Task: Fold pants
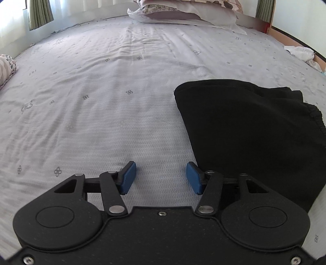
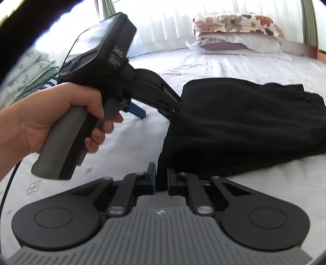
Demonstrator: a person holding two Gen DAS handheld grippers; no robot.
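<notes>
The black pants (image 1: 250, 132) lie folded on the grey patterned bed sheet (image 1: 101, 102), at the right of the left wrist view. My left gripper (image 1: 161, 177) is open and empty, its blue pads just left of the pants' near edge, low over the sheet. In the right wrist view the pants (image 2: 244, 126) fill the middle right. My right gripper (image 2: 161, 179) is shut on the pants' near left corner. The left gripper's body (image 2: 97, 67), held in a hand, stands at the left beside the pants.
Stacked pillows (image 1: 183, 12) lie at the head of the bed. A white cloth (image 1: 301, 54) sits at the right bed edge. A patterned cushion (image 1: 6, 69) is at the left. Folded bedding (image 2: 24, 71) lies at the far left. Curtains hang behind.
</notes>
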